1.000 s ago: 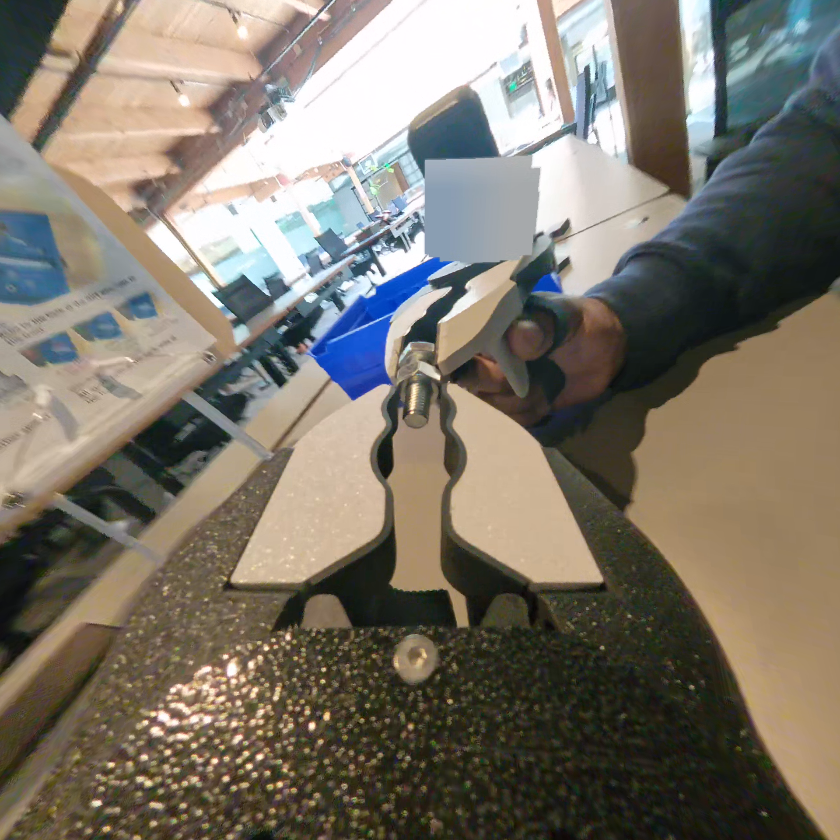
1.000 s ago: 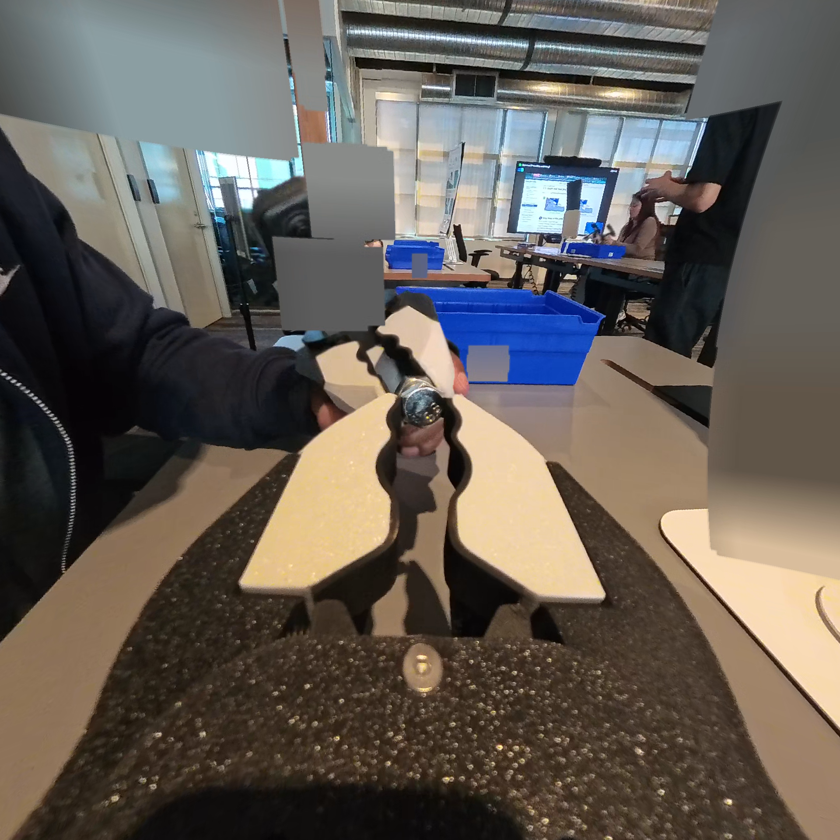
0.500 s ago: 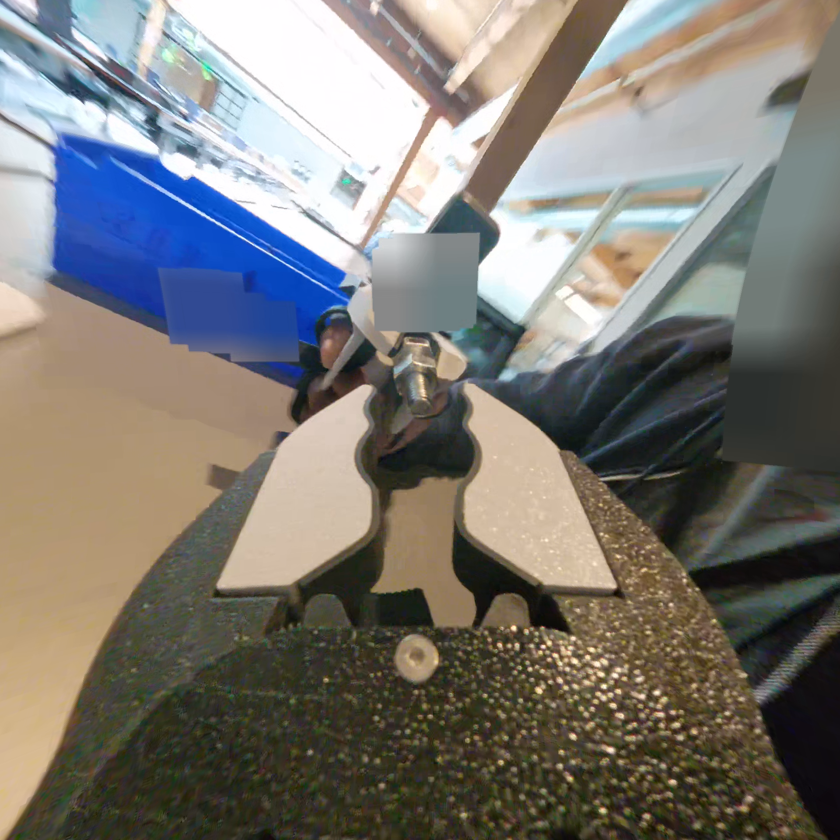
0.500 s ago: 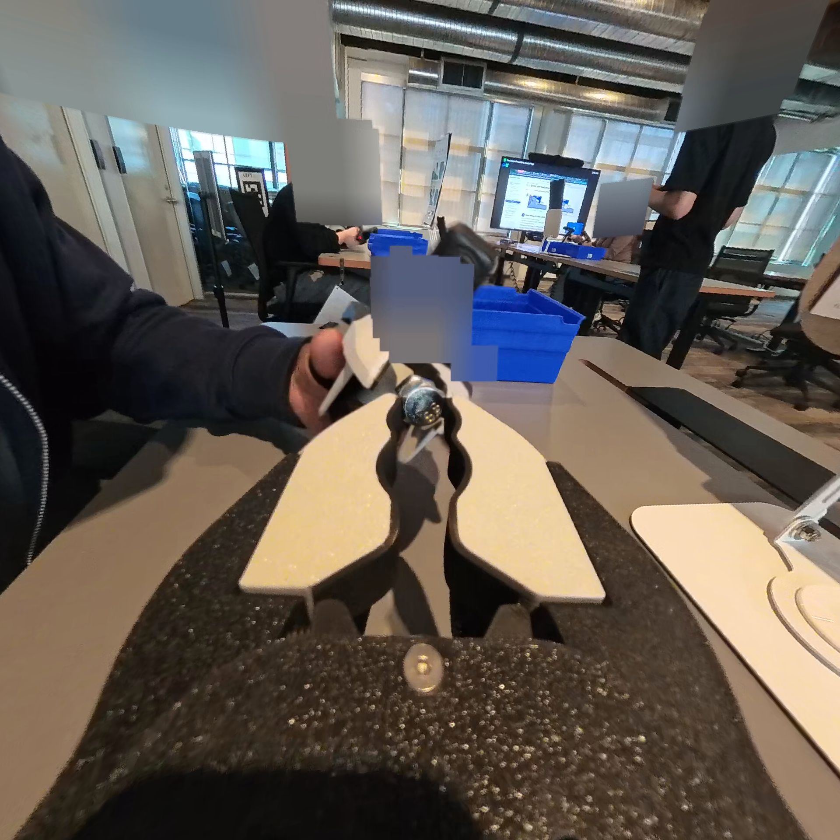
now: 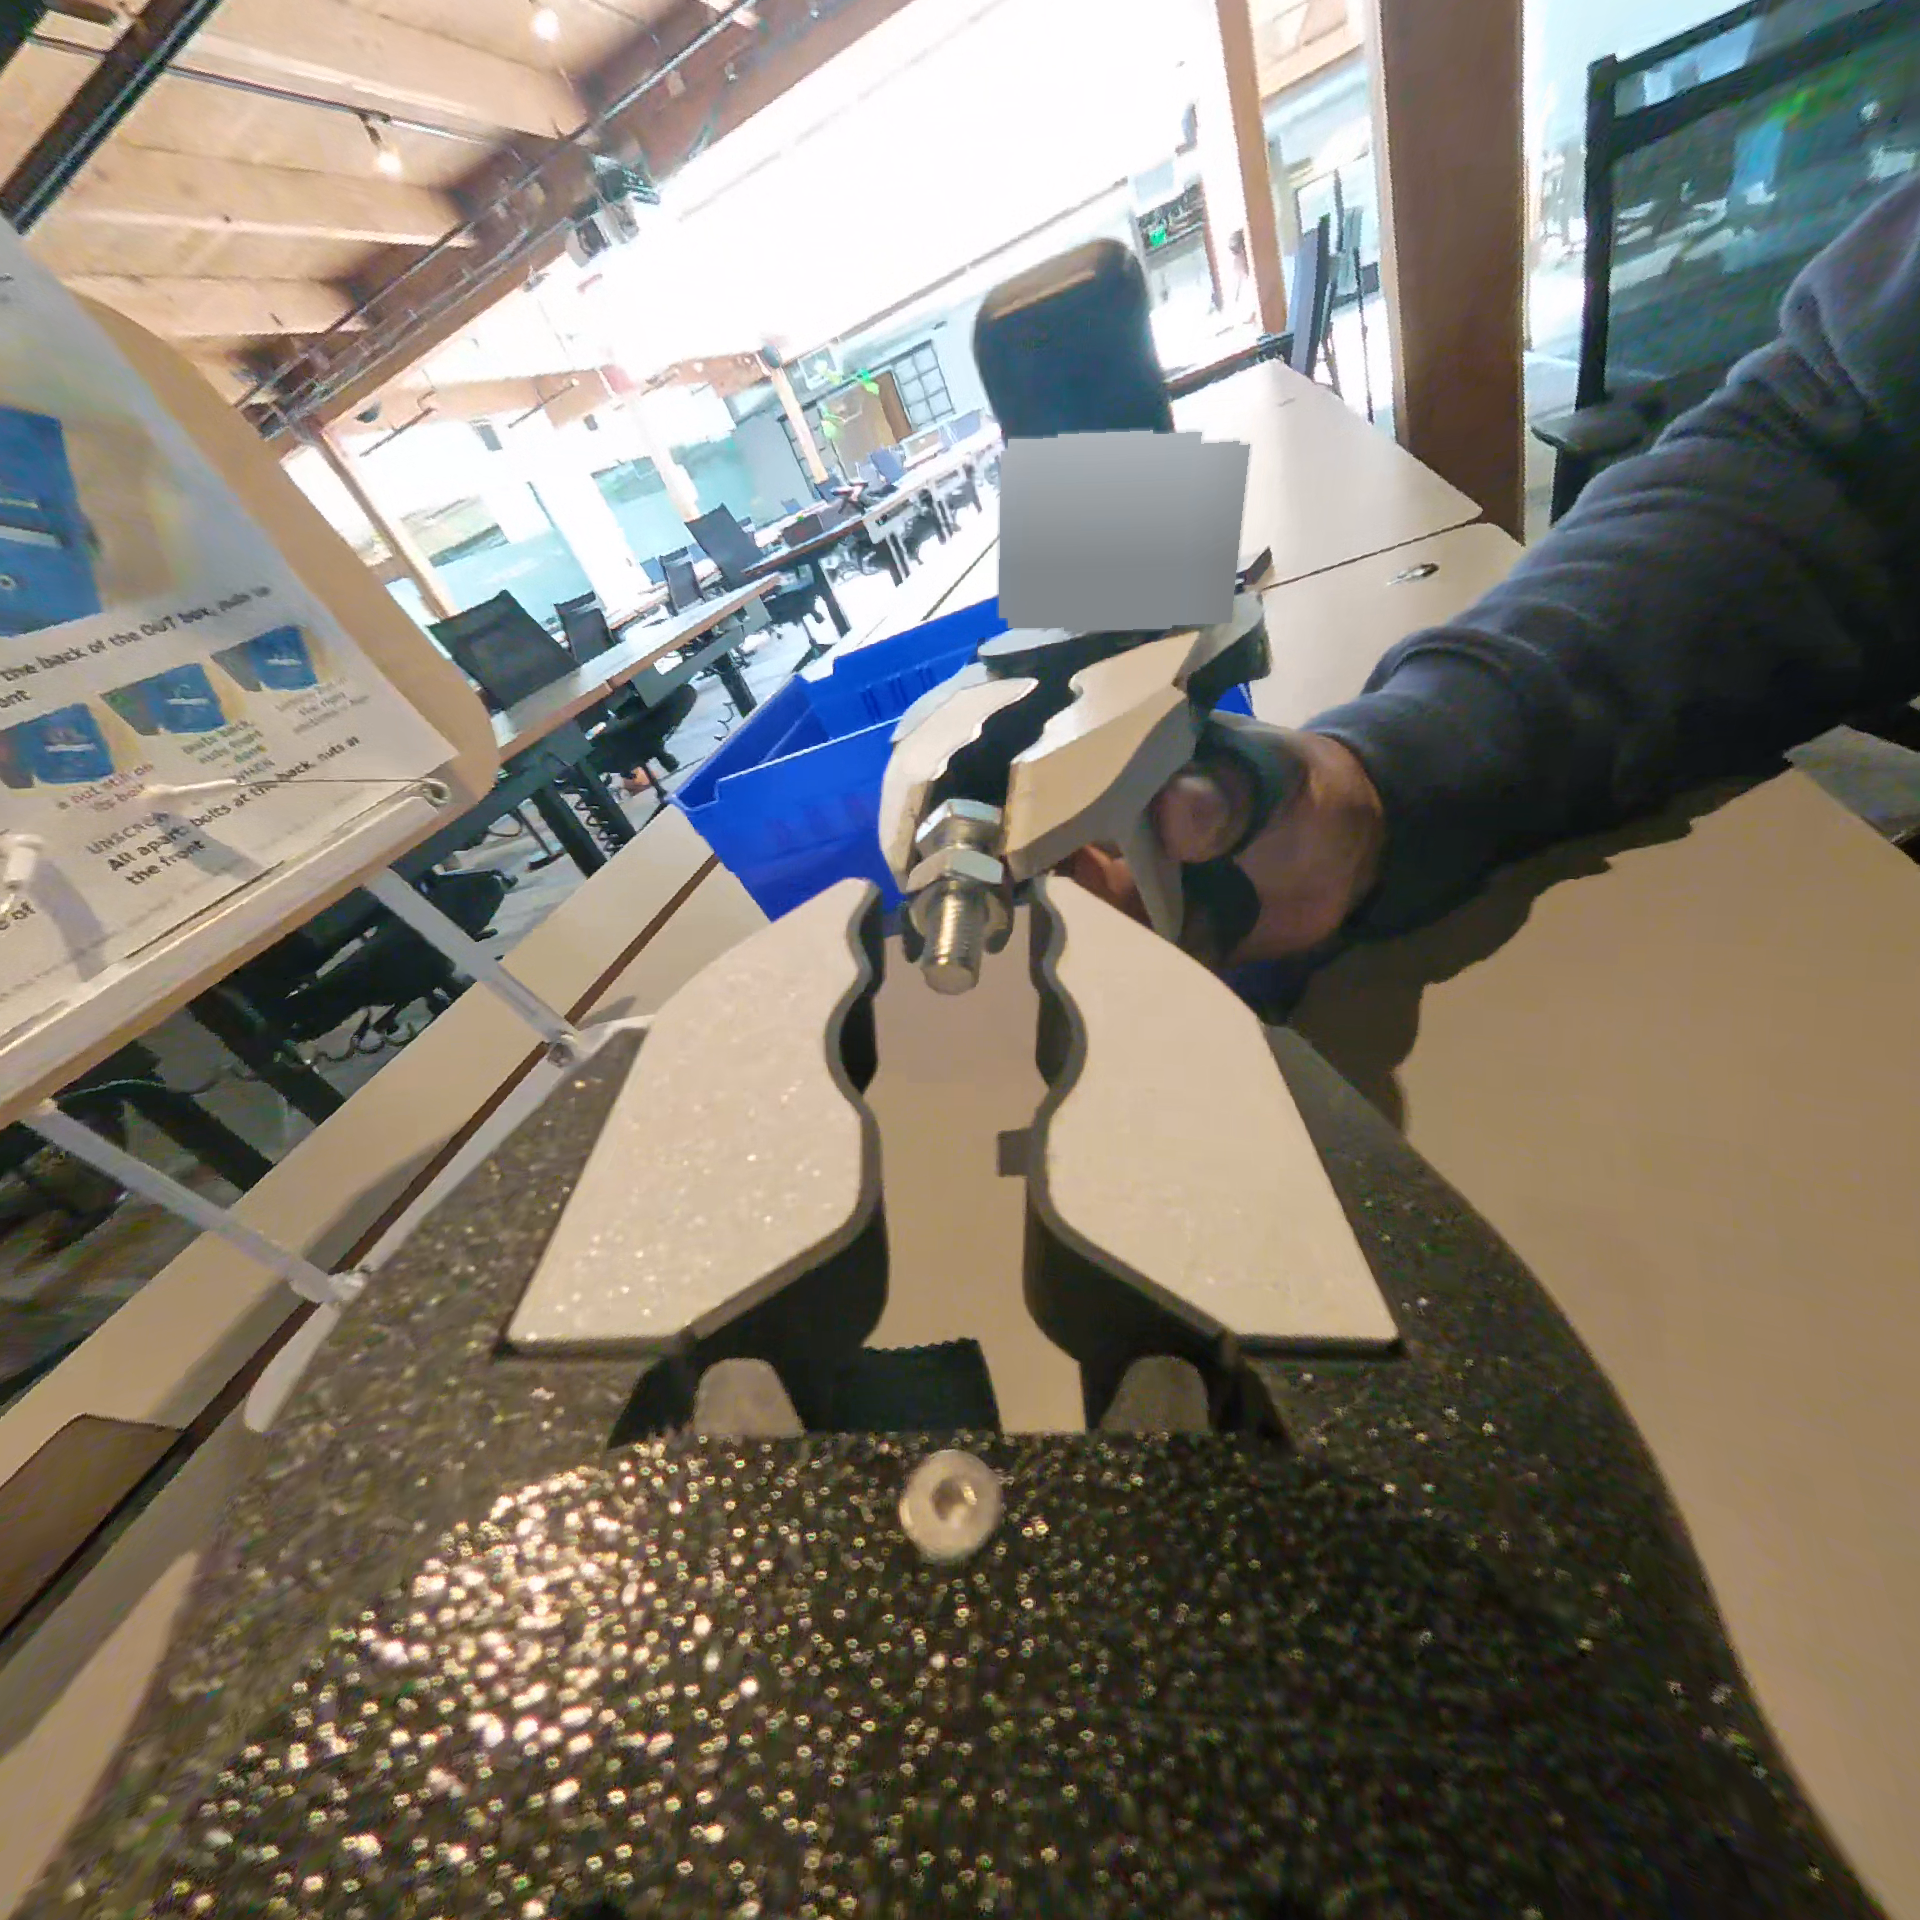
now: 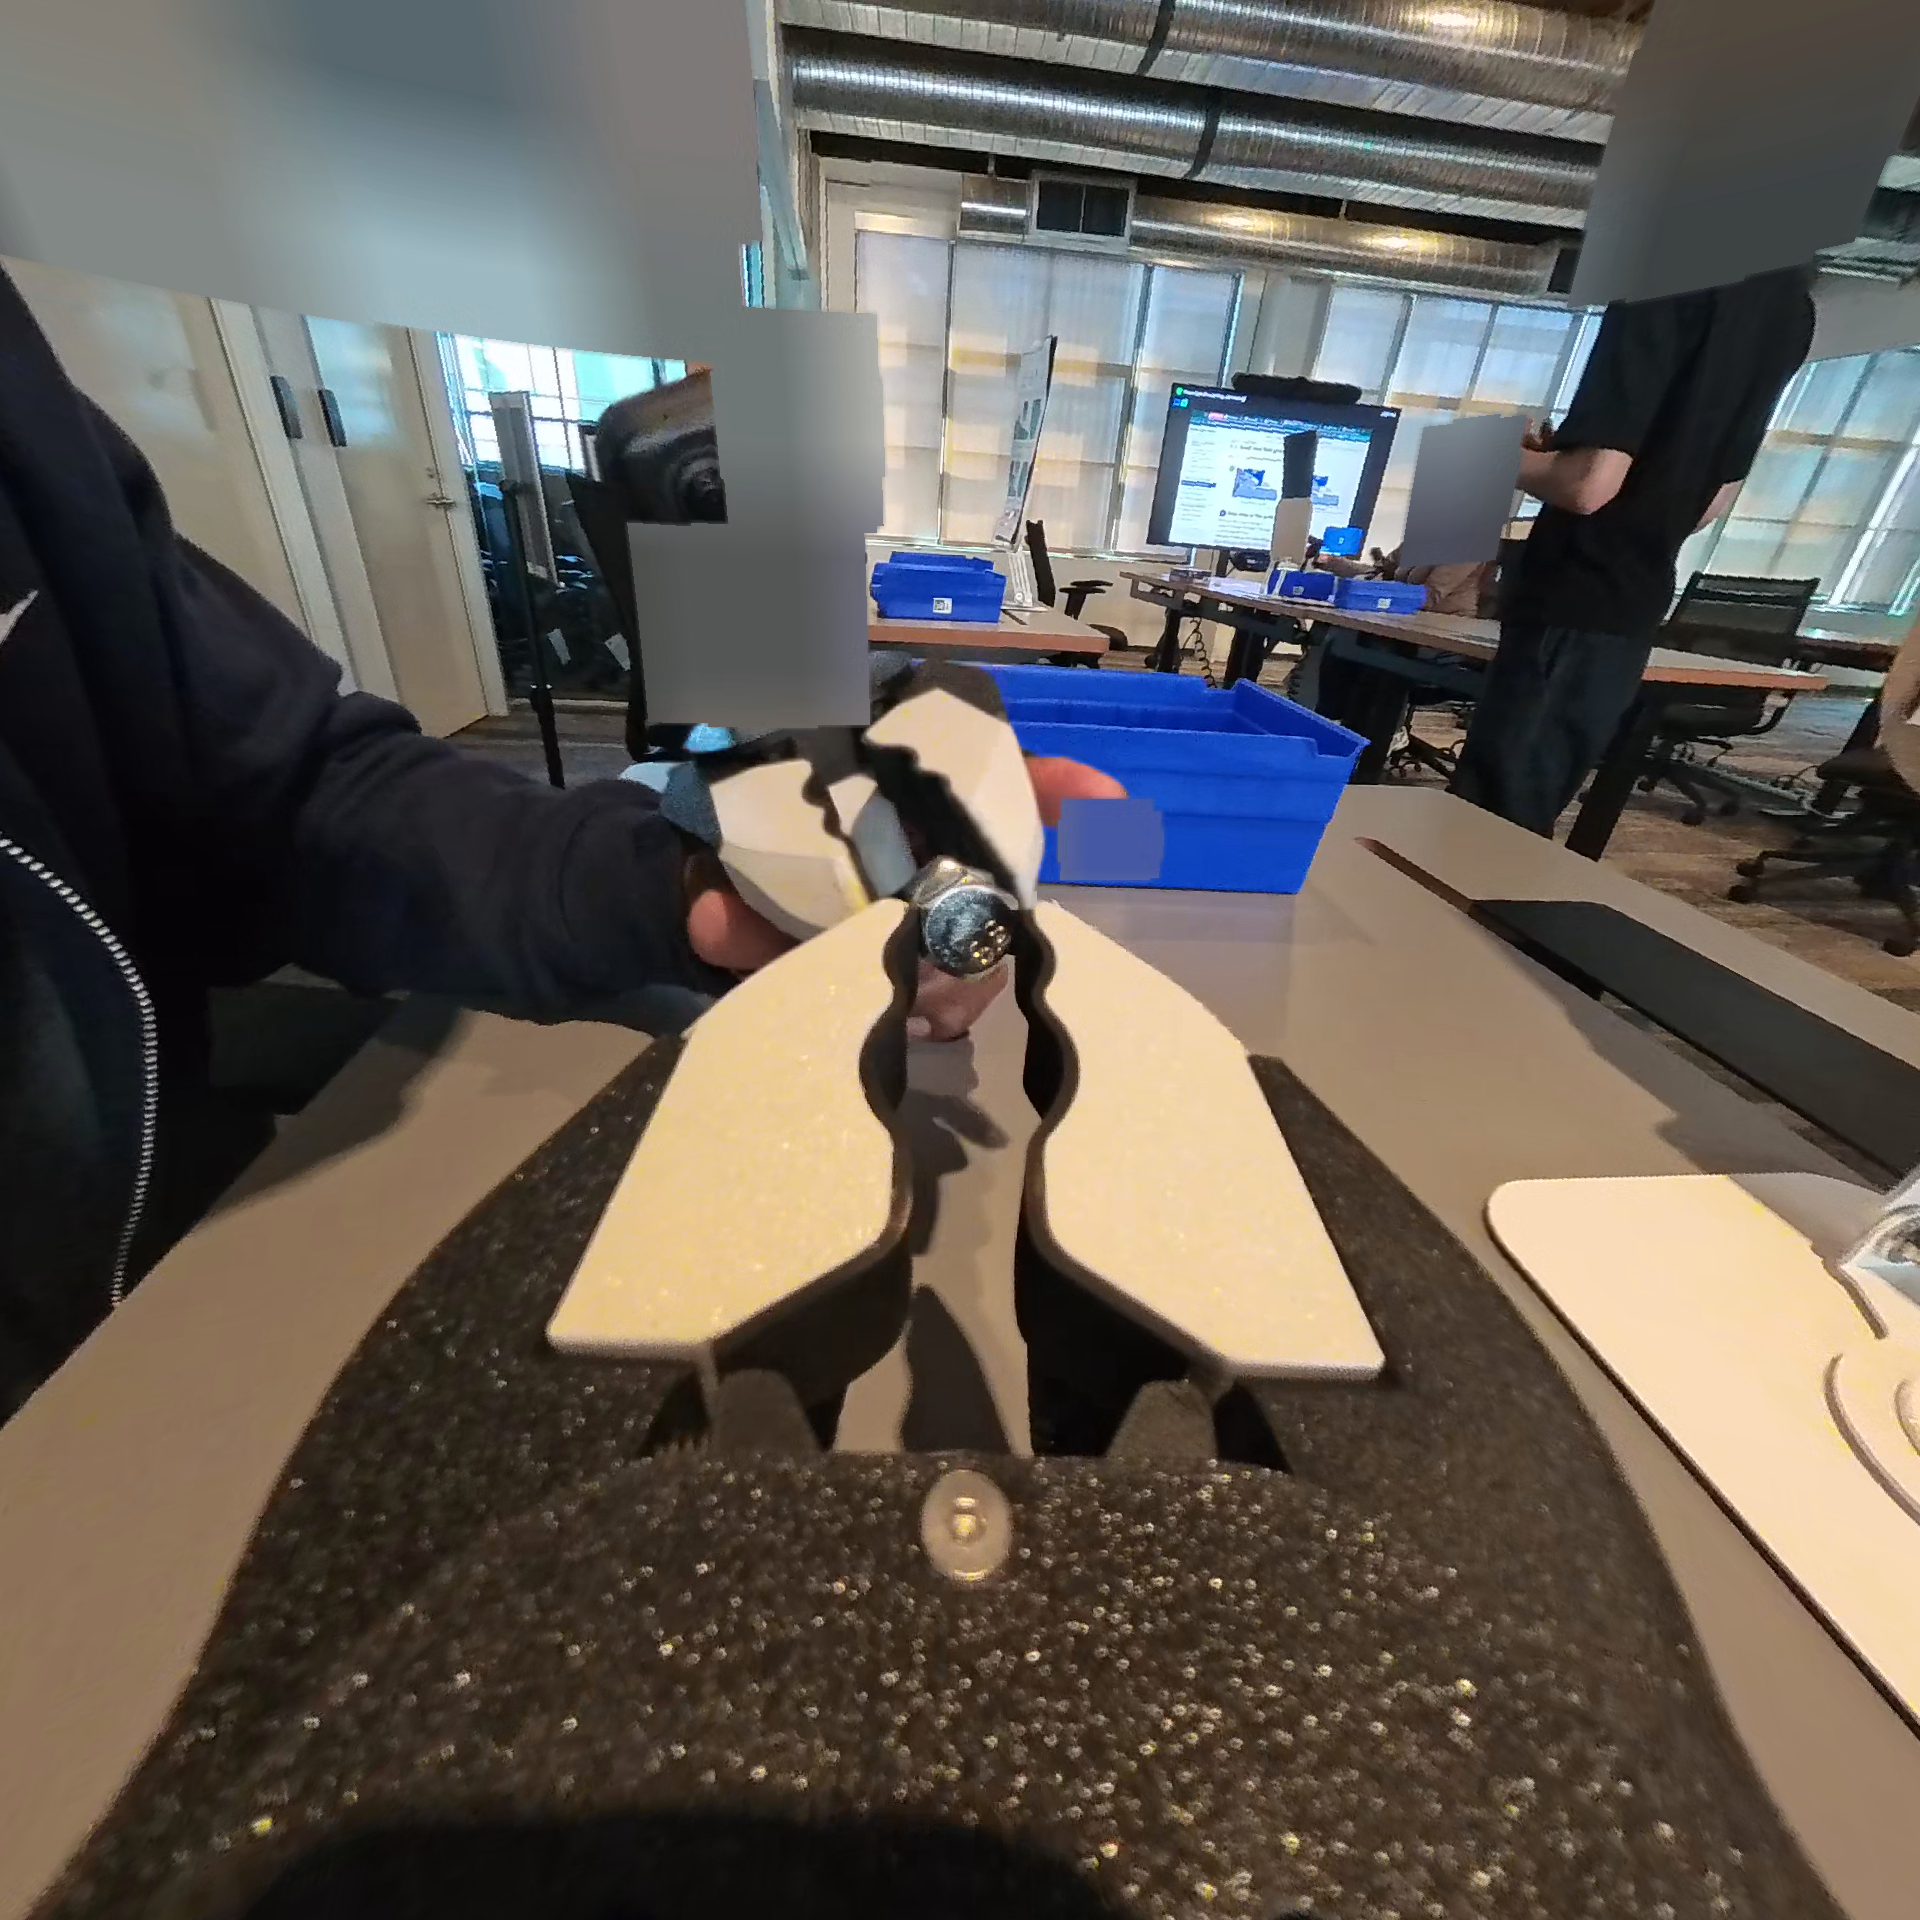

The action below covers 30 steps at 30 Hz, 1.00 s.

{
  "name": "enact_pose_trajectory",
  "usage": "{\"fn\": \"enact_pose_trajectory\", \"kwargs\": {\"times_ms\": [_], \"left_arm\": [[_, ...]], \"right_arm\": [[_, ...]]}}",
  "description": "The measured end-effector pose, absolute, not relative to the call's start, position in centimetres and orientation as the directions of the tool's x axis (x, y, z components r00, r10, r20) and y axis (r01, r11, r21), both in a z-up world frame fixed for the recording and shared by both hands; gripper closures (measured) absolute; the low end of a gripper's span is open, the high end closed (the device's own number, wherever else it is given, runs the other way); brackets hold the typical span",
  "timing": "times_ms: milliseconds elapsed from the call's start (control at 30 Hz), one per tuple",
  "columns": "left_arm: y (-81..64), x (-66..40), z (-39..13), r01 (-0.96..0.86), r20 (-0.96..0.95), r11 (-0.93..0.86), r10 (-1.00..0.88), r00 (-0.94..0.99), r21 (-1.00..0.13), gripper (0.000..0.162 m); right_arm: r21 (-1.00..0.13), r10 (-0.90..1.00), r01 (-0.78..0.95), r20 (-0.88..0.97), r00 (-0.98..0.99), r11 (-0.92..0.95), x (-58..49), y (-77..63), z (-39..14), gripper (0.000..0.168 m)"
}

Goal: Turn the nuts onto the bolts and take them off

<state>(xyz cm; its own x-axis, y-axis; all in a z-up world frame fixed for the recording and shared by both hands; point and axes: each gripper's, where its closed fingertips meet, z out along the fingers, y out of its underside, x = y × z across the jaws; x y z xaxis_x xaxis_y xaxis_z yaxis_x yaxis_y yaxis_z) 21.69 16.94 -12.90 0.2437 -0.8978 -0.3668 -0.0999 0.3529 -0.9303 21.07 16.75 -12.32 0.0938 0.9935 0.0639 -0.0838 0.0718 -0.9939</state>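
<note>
- While the right tongs clamp the bolt by its head, the thread pokes between the left tongs.
- Left tongs narrowly parted, clear of the thread; nut just beyond their tips.

Shiny metal bolt (threaded), glossy blue plastic bin, matt table.

Open-plan office. Rows of desks and office chairs; monitor; blue bins. Exposed ceiling ducts, timber beams.

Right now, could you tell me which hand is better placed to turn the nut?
Probably left: its tool is open around the bolt beside the nut, while the right tool clamps the head.
</note>
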Motion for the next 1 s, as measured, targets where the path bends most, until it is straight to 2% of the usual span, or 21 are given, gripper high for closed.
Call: {"fn": "enact_pose_trajectory", "kwargs": {"times_ms": [33,100,167,233,300,333,400,467,500,567,633,700,867,1000], "left_arm": [[16.8,21.8,-13.0,-0.101,-0.370,0.356,-0.898,0.238,-0.929,0.143],[16.9,21.8,-13.0,-0.094,-0.354,0.342,-0.903,0.244,-0.935,0.144],[16.8,21.8,-13.1,-0.078,-0.260,0.249,-0.942,0.211,-0.965,0.145],[16.6,21.7,-13.1,-0.040,-0.098,0.093,-0.984,0.151,-0.995,0.145],[16.5,21.7,-13.1,0.002,0.154,-0.154,-0.987,0.052,-0.988,0.145],[16.4,21.6,-13.2,0.021,0.306,-0.306,-0.952,-0.015,-0.952,0.145],[16.2,21.5,-13.2,0.043,0.575,-0.588,-0.802,-0.165,-0.808,0.145],[16.1,21.3,-13.1,0.058,0.663,-0.698,-0.700,-0.264,-0.714,0.145],[16.0,21.2,-13.0,0.066,0.659,-0.699,-0.698,-0.280,-0.712,0.143],[16.4,21.3,-13.2,0.076,0.588,-0.612,-0.783,-0.203,-0.787,0.130],[17.1,21.3,-13.4,0.073,0.417,-0.419,-0.908,-0.047,-0.905,0.117],[17.4,21.2,-12.9,0.052,0.219,-0.215,-0.974,0.065,-0.975,0.115],[16.7,21.5,-12.8,-0.033,-0.160,0.157,-0.972,0.170,-0.987,0.127],[16.7,21.6,-13.2,-0.093,-0.304,0.291,-0.928,0.214,-0.952,0.144]], "right_arm": [[-0.994,0.994,-0.082,0.065,0.089,0.072,21.0,16.7,-12.4,0.152],[-0.994,0.994,-0.080,0.066,0.090,0.073,21.0,16.7,-12.4,0.152],[-0.994,0.993,-0.075,0.072,0.091,0.079,21.0,16.6,-12.4,0.152],[-0.994,0.992,-0.068,0.082,0.094,0.089,20.9,16.6,-12.5,0.152],[-0.993,0.990,-0.056,0.095,0.101,0.101,20.9,16.6,-12.6,0.152],[-0.993,0.989,-0.048,0.102,0.104,0.107,20.8,16.6,-12.7,0.152],[-0.993,0.988,-0.038,0.110,0.105,0.115,20.7,16.6,-12.8,0.152],[-0.992,0.988,-0.038,0.113,0.102,0.117,20.7,16.5,-12.8,0.152],[-0.992,0.988,-0.042,0.112,0.105,0.117,20.7,16.5,-12.8,0.152],[-0.992,0.988,-0.051,0.106,0.113,0.112,20.9,16.7,-12.6,0.152],[-0.993,0.988,-0.060,0.098,0.120,0.106,21.2,17.0,-12.5,0.152],[-0.993,0.989,-0.071,0.085,0.119,0.094,21.3,17.1,-12.4,0.152],[-0.993,0.991,-0.077,0.078,0.106,0.087,21.1,16.9,-12.4,0.152],[-0.993,0.992,-0.081,0.078,0.097,0.086,21.1,16.6,-12.3,0.152]]}}
